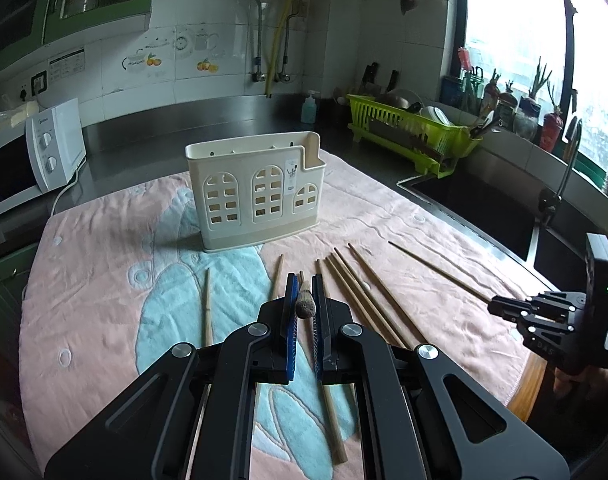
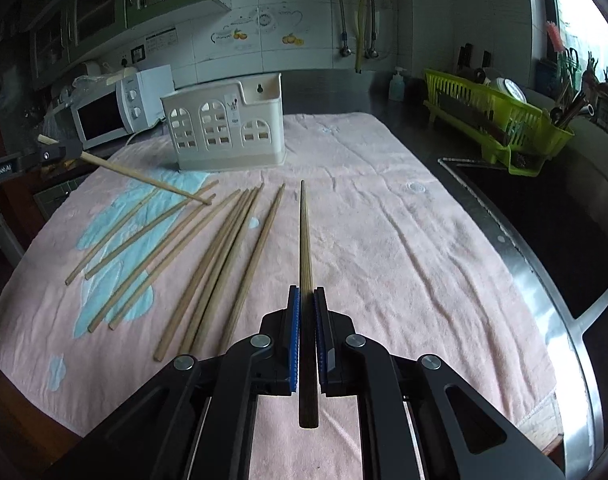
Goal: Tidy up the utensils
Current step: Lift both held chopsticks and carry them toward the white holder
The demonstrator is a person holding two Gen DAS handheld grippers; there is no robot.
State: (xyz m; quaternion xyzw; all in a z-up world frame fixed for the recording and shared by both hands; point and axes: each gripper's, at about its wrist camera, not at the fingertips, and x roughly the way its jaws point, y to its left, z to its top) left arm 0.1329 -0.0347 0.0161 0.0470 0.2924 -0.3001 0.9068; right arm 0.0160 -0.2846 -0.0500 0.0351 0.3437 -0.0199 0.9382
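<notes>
A cream utensil holder (image 1: 256, 192) with arched cut-outs stands upright on a pink and blue towel (image 1: 104, 280); it also shows in the right wrist view (image 2: 224, 128). Several wooden chopsticks (image 2: 224, 248) lie loose on the towel in front of it. My left gripper (image 1: 304, 280) is shut on one chopstick (image 1: 305, 304), seen end-on, its far tip angled down at the towel (image 2: 144, 178). My right gripper (image 2: 307, 292) is shut on a darker chopstick (image 2: 305, 240) that points forward above the towel.
A white microwave (image 1: 28, 164) stands at the left. A green dish rack (image 1: 415, 128) and a soap bottle (image 1: 308, 108) stand at the back right. A dark sink (image 1: 475, 208) with a tap lies to the right of the towel.
</notes>
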